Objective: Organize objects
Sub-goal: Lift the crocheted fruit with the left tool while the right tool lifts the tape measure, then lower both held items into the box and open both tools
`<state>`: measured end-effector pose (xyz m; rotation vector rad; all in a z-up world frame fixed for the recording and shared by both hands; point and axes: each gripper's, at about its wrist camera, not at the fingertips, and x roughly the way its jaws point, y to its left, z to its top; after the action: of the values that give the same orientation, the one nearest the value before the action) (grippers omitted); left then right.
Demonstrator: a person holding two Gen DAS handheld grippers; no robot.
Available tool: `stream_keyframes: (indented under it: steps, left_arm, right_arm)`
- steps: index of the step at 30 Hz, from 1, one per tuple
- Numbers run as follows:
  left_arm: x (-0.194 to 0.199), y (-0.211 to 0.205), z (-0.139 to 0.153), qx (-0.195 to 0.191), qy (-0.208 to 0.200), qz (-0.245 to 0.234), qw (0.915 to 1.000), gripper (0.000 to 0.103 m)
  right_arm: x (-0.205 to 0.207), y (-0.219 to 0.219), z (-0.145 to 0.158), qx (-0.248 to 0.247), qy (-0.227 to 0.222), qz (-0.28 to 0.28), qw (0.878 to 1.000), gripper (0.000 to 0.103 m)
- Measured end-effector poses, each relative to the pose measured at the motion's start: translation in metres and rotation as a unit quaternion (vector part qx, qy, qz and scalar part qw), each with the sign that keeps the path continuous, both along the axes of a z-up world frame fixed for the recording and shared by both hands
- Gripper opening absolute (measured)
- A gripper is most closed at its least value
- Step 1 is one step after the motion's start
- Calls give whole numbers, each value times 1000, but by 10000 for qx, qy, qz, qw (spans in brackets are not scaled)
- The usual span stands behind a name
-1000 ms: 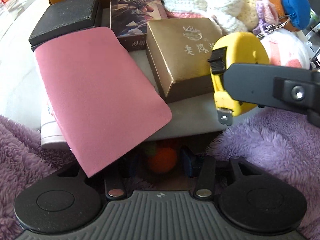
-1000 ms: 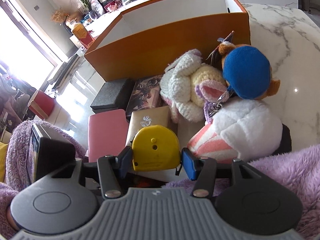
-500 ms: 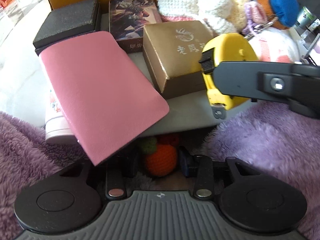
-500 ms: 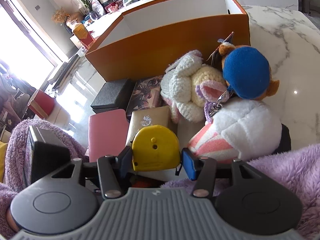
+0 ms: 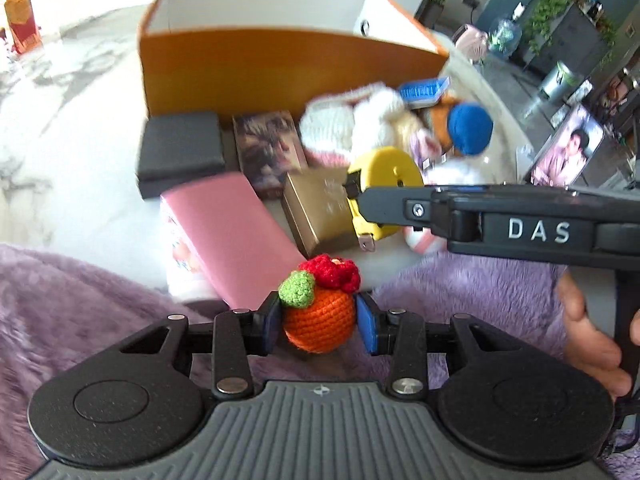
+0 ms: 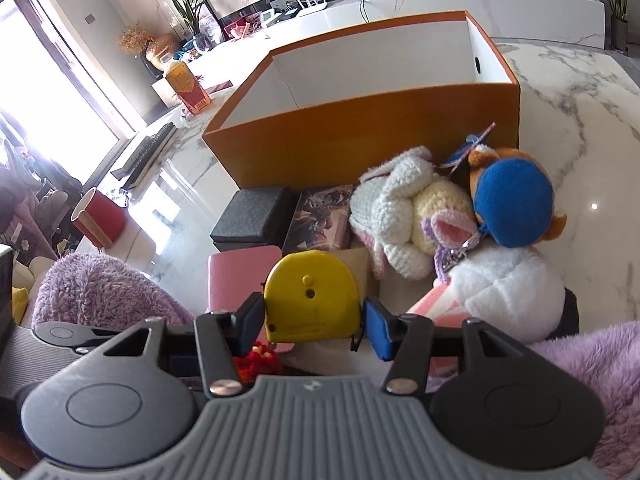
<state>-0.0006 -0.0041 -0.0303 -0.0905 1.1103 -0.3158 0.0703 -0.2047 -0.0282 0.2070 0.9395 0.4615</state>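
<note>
I have both pieces lifted but nothing stowed yet — the orange box [image 6: 360, 120] shows only bare white walls inside, as far as I can see into it. My left hand-held gripper [image 5: 318, 322] is clamped on the crocheted orange ball [image 5: 318, 320], a round knitted thing with a green leaf and red tuft on top, held in the air on the near side of the box. My right hand-held gripper [image 6: 314, 314] grips the yellow tape measure [image 6: 314, 296] by its flat sides, also on the near side of the box; it is a smooth, hard, D-shaped case with a metal clip hanging at its lower corner.

Left to sort, all on the marble tabletop [image 6: 580, 80] against the box's front wall: the black case [image 6: 252, 216], the picture box [image 6: 324, 216], the pink pouch [image 5: 236, 236], the gold box [image 5: 320, 212] and the heap of plush toys [image 6: 440, 216]. So I judge the job barely begun — these two go in first.
</note>
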Motion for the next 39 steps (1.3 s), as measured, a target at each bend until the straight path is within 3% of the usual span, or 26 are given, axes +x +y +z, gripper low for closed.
stream_keyframes:
  steps: [13, 20, 25, 30, 33, 39]
  left_arm:
    - [98, 15, 90, 66, -1147, -6, 9934, 46]
    - [157, 3, 105, 525, -1376, -405, 9883, 46]
    - [194, -6, 85, 864, -981, -848, 9878, 46]
    - [228, -9, 52, 1337, -338, -1042, 9850, 46]
    - [242, -7, 38, 1329, 74, -1145, 9845, 46]
    - [254, -10, 16, 1815, 622, -1386, 9716, 47]
  right_arm:
    - [59, 21, 73, 94, -921, -54, 9957, 56]
    - [122, 14, 93, 341, -839, -461, 9948, 56]
    - [172, 17, 74, 306, -325, -638, 9970, 56]
    - [208, 27, 32, 147, 532, -512, 9972, 56]
    - [223, 32, 9, 227, 1055, -466, 9931, 56]
    - [240, 43, -19, 240, 1731, -560, 9830, 56]
